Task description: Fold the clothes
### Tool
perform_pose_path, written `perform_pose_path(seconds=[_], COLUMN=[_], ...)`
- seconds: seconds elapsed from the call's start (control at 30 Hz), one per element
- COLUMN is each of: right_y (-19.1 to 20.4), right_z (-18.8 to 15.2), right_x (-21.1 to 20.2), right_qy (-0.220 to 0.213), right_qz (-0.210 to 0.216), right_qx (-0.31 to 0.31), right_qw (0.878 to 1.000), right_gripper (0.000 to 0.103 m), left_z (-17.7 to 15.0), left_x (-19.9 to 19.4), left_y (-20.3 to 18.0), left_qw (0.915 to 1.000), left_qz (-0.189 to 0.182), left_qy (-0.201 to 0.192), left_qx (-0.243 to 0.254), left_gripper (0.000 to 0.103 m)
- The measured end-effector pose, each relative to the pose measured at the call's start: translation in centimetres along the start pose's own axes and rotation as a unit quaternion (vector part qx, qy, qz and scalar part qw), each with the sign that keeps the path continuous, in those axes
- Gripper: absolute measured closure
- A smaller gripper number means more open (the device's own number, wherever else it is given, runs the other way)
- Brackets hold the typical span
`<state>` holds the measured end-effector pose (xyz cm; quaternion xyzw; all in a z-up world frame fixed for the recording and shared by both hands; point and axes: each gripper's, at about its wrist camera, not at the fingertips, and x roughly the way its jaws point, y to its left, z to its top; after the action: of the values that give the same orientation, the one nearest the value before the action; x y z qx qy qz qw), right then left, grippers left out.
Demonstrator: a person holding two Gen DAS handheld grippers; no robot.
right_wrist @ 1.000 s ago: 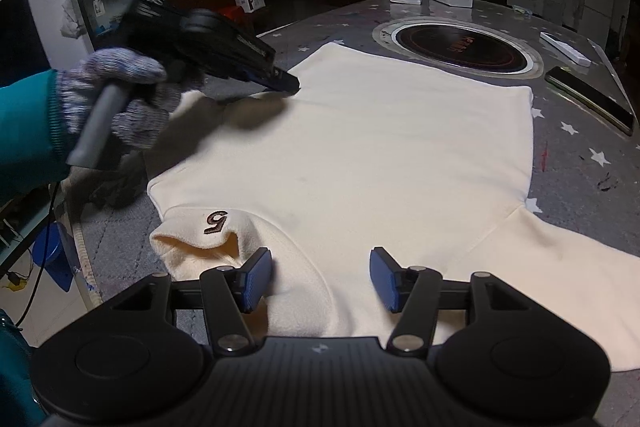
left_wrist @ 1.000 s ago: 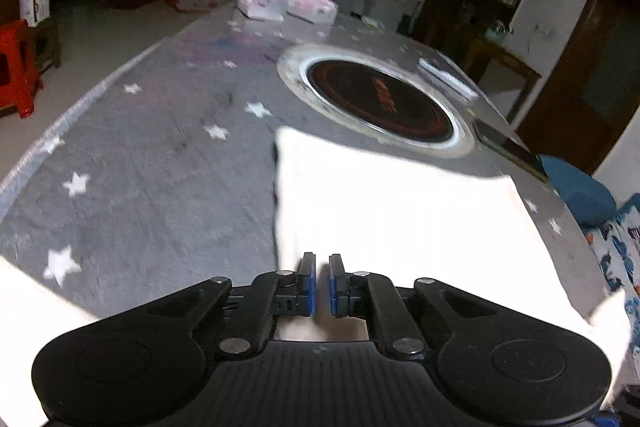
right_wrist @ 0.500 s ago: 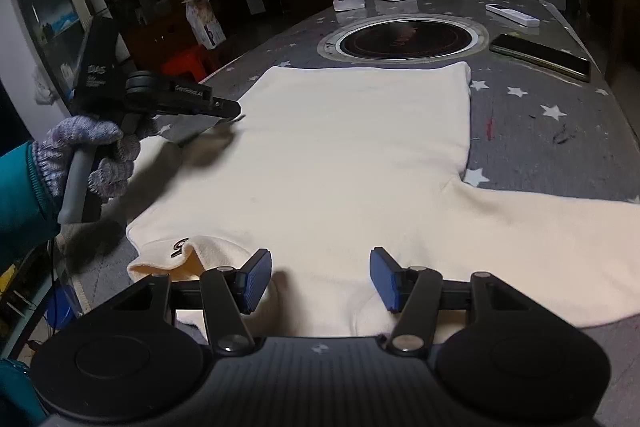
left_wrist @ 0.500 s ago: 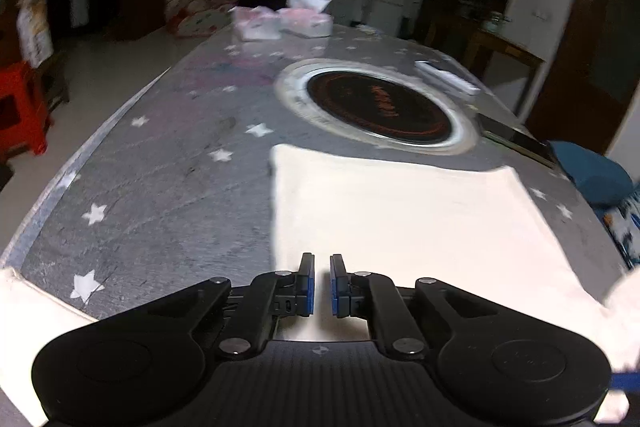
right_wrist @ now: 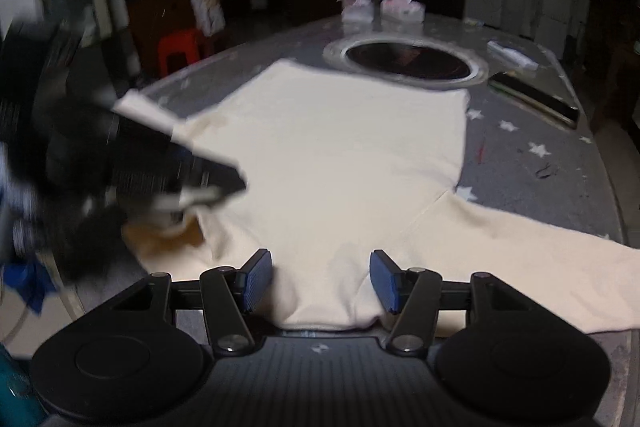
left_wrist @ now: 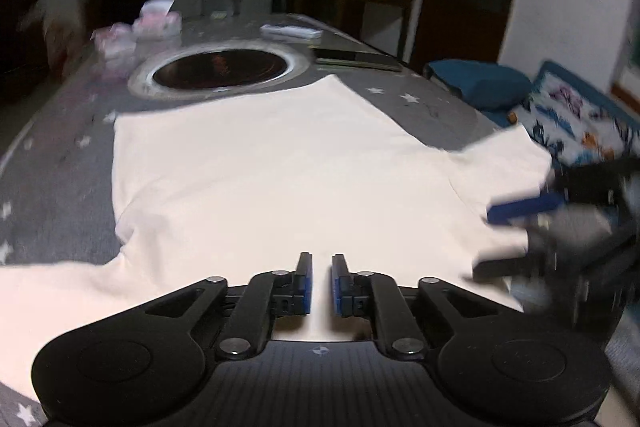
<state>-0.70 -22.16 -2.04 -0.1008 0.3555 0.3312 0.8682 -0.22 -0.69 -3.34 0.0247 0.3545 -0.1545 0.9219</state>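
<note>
Right wrist: sweater (right_wrist: 340, 155) fold between apart fingers (right_wrist: 256, 277), untouched.

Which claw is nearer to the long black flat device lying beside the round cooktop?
Right. The right claw sits on the garment's side facing the black flat device; the left claw, jaws opening, is across the cream garment.

— Can you read anything from where you sit?

— No. Both my views are smeared. In the left wrist view, upper centre, the round black glass cooktop (left_wrist: 220, 66) shows a reddish mark, but I can't make out letters.

— The boxes beyond it?

— The pink and white tissue boxes (right_wrist: 402, 10), upper centre of my right wrist view, carry a blurred print; I read no word or number on them.
</note>
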Motion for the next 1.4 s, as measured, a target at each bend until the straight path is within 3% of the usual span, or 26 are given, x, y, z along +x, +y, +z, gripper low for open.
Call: perform_pose_path(seconds=[0.27, 0.47, 0.53, 0.77, 1.03, 1.4], right_y=[-1.5, -4.6, -5.7, -7.6, -14.3, -19.9], right_z=[-1.1, -1.2, -1.5, -2.5, -4.6, -6.6], right_x=[-0.7, -1.9, -1.6, -2.5, -4.0, -4.6], right_qy=[0.001, -0.031, -0.021, -0.023, -0.033, -0.055], right_qz=[0.002, -0.029, -0.043, -0.072, -0.198, -0.238], right_qx=[0.041, 0.106, 0.122, 0.131, 0.206, 0.277], right_qw=[0.999, 0.993, 0.991, 0.988, 0.958, 0.929], right_gripper=[0.057, 0.063, 0.064, 0.067, 0.066, 0.065], left_z=[1.0, 2.6, 2.8, 2.8, 2.4, 1.9], left_x=[-0.7, -0.1, 0.3, 1.7, 2.7, 3.0], left_y=[-0.8, -3.0, -4.1, -7.2, -9.1, -10.0], left_qw=[0.9998, 0.9987, 0.9978, 0.994, 0.9909, 0.9898], left_qz=[-0.001, -0.031, -0.046, -0.082, -0.104, -0.107], left_qy=[-0.013, -0.023, -0.024, -0.009, 0.003, 0.011], left_qx=[0.014, 0.033, 0.041, 0.071, 0.085, 0.093], left_gripper=[0.089, 0.089, 0.089, 0.089, 0.089, 0.089])
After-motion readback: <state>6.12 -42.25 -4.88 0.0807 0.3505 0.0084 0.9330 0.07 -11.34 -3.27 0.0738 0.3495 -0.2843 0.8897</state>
